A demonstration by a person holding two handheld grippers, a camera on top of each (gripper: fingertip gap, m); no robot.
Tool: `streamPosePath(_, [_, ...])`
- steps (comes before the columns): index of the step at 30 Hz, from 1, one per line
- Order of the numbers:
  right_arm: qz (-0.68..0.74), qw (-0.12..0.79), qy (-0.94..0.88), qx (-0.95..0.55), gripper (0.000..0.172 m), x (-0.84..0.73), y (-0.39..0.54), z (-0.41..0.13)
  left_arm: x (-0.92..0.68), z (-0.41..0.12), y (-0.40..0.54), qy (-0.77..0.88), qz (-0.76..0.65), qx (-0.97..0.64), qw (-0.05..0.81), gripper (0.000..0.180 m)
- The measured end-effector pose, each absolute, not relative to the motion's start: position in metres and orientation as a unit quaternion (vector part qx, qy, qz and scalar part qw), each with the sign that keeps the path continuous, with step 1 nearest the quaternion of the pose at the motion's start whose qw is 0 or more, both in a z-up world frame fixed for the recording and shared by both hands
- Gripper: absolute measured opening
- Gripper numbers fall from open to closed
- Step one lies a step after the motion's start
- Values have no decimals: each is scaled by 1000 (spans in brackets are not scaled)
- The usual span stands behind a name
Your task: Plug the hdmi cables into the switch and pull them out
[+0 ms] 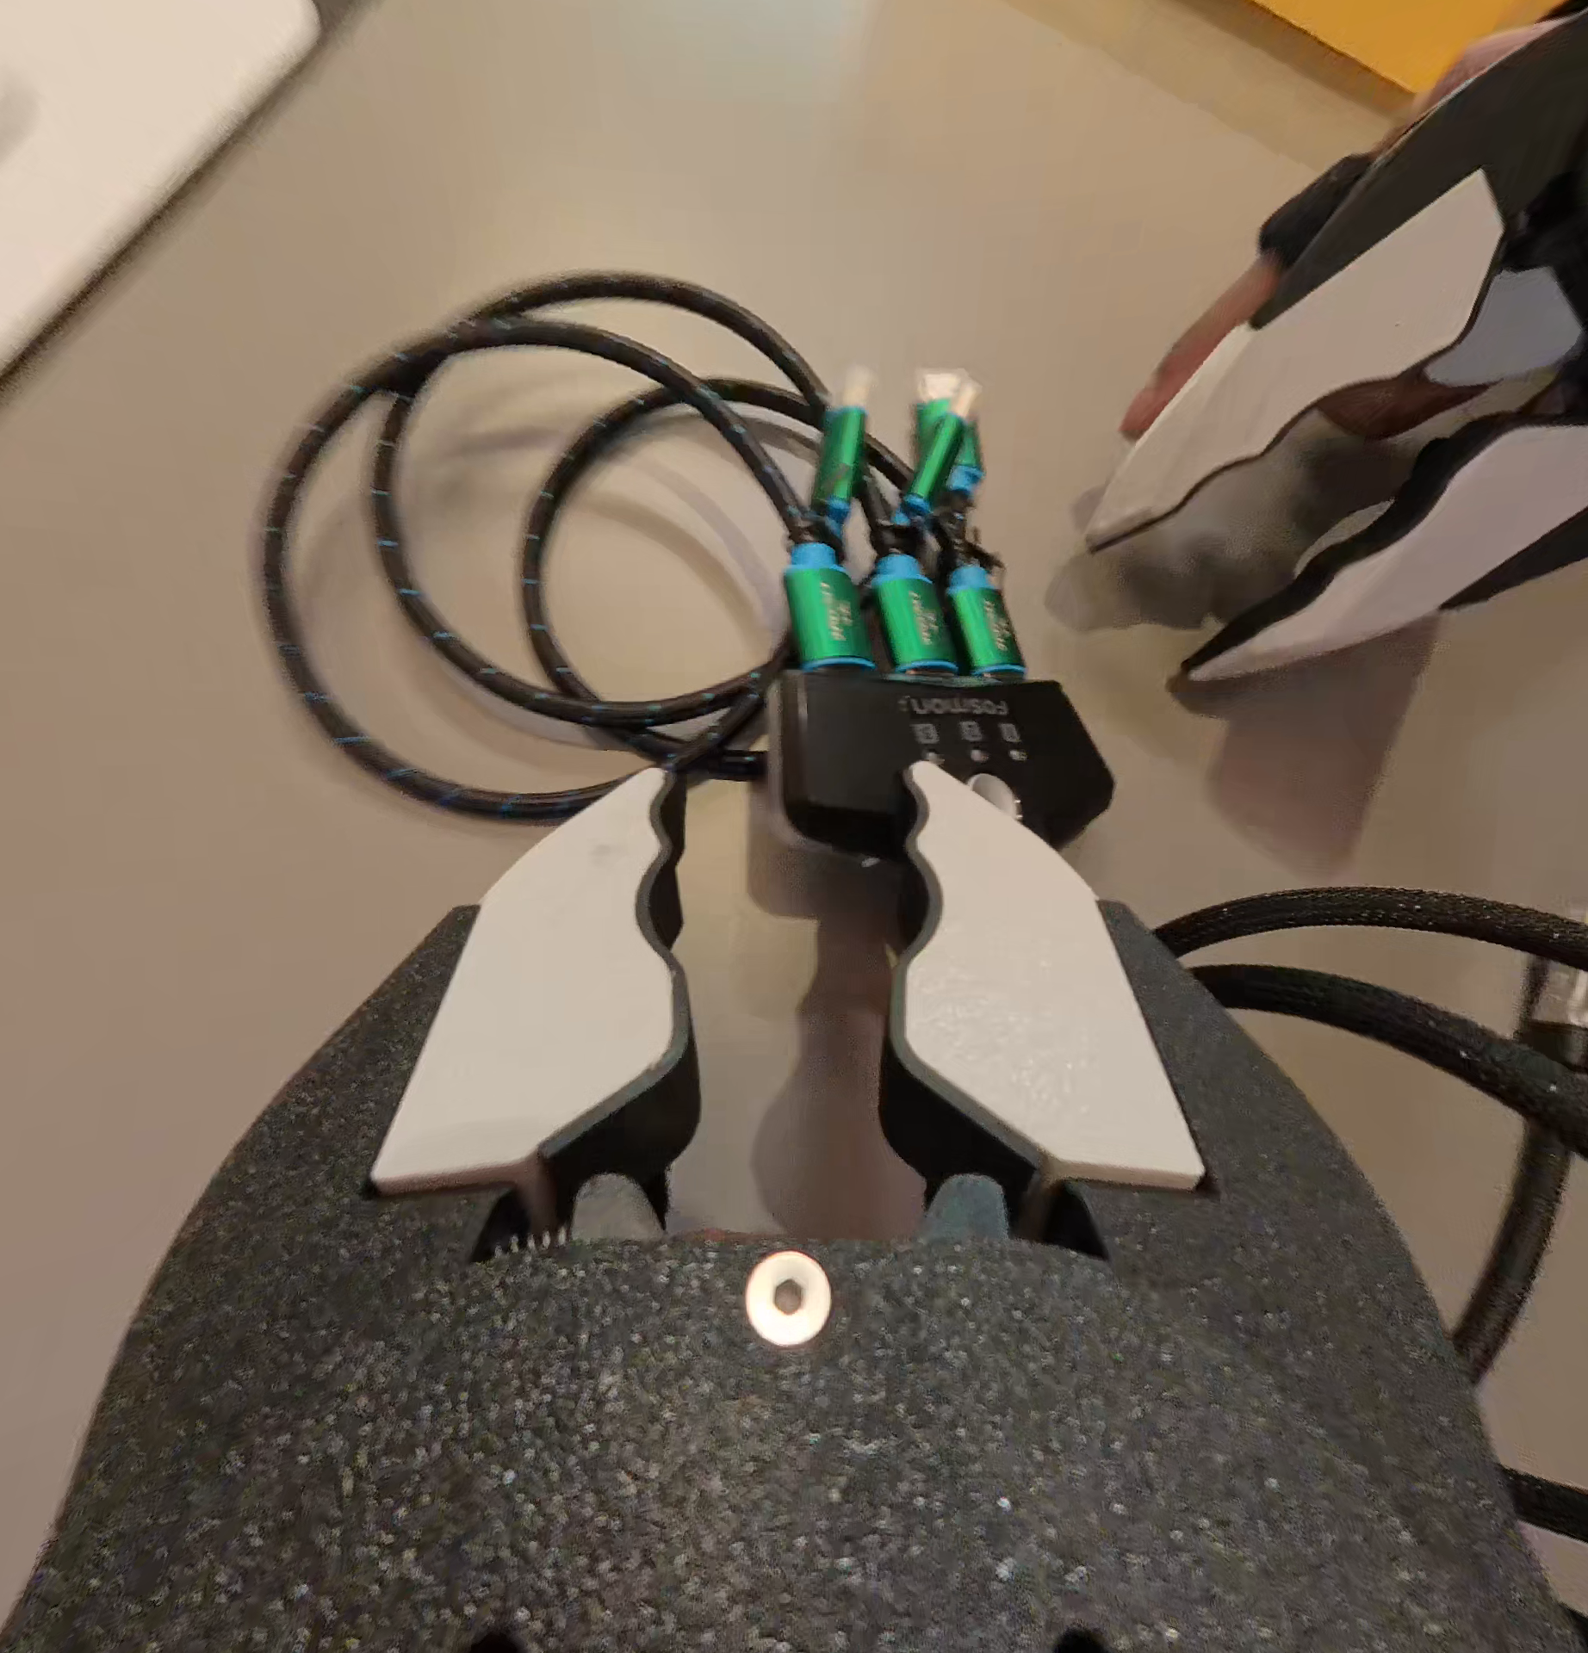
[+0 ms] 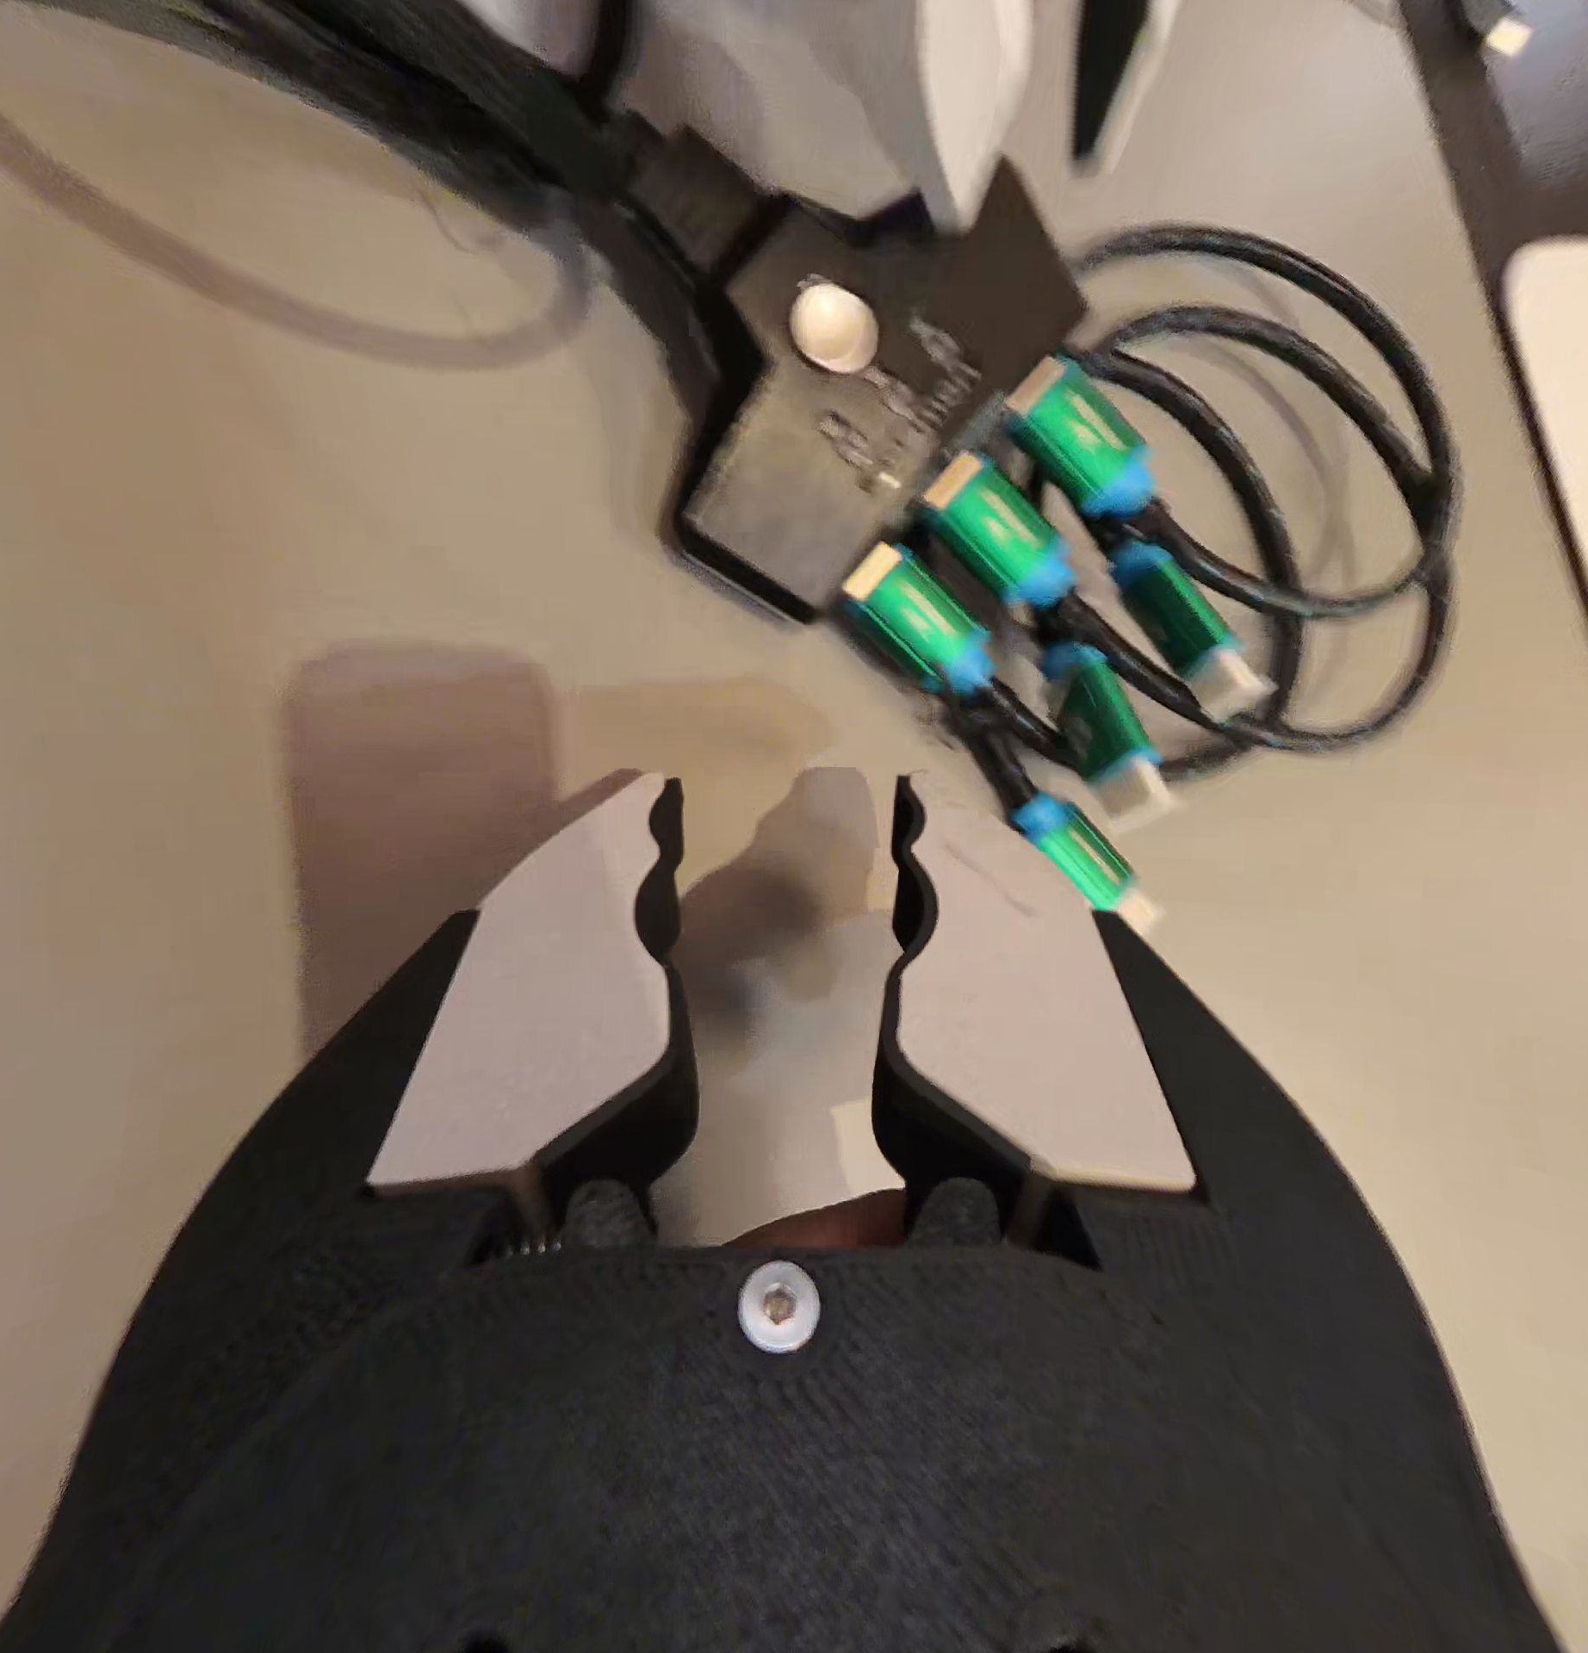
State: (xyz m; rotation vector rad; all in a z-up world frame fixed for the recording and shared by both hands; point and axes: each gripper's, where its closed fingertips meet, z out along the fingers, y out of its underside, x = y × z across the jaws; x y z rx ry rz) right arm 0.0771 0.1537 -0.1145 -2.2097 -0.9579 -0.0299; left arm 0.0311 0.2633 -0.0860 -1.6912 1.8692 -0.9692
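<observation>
A black switch box (image 1: 871, 742) with a silver button (image 2: 831, 326) lies on the beige table (image 1: 236, 894). Three green plugs (image 1: 907, 617) with blue collars are pushed into its far side. Their black braided cables (image 1: 432, 572) coil to the left, and their loose green ends (image 1: 934, 447) lie behind. My left gripper (image 1: 790, 783) is open at the box's near corner. Its right fingertip (image 1: 929, 796) overlaps the box, and its left pad stands clear of it. My right gripper (image 2: 789, 787) is open and empty above bare table, just left of a loose green plug (image 2: 1077, 850). It also shows in the left wrist view (image 1: 1144, 604).
A thick black braided cable (image 1: 1399, 1002) runs from the box's near end off to the right; it also shows in the right wrist view (image 2: 415, 98). A white flat object (image 1: 101, 161) lies at the far left, and a yellow one (image 1: 1363, 36) at the far right. The left gripper is farther from the loose green plug (image 2: 1077, 850), some 12 cm, than the right, some 5 cm.
</observation>
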Motion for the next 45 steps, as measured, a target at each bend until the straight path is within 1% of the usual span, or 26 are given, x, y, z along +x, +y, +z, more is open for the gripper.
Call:
streamPosePath(2, [-61,362,-331,-869,42,107,160,-113,23,-68,274,661,-341,-616,261,47])
streamPosePath(5, [-178,347,-266,-882,40,166,168,-115,11,-38,275,653,-323,-612,309,46])
streamPosePath(8, [-269,333,-216,-877,37,214,172,-112,12,-18,251,662,-320,-593,327,44])
streamPosePath(14, [-322,322,-153,-877,34,262,172,-112,37,1,191,699,-302,-554,335,44])
streamPosePath(19, [-335,319,-163,-872,31,254,171,-112,63,18,137,733,-293,-502,353,42])
streamPosePath(20, [-339,321,-170,-868,29,250,172,-113,69,15,126,741,-297,-491,348,41])
streamPosePath(22, [-344,324,-189,-861,19,240,174,-114,80,1,116,752,-285,-488,338,39])
streamPosePath(24, [-348,326,-201,-855,15,234,174,-115,83,-20,139,748,-219,-521,348,40])
streamPosePath(26, [-345,329,-203,-855,15,233,174,-115,75,-32,176,731,-150,-557,365,45])
streamPosePath(27, [-340,330,-203,-857,15,233,174,-115,68,-35,192,716,-139,-577,366,46])
streamPosePath(31, [-326,331,-200,-863,17,233,174,-115,38,-45,229,680,-154,-645,314,57])
streamPosePath(35, [-326,331,-201,-862,17,233,174,-115,19,-54,242,685,-142,-657,281,57])
streamPosePath(40, [-326,332,-199,-862,16,233,174,-115,21,-69,243,698,-138,-650,267,57])
streamPosePath(45, [-322,334,-200,-863,16,233,174,-115,16,-86,260,678,-104,-681,258,58])
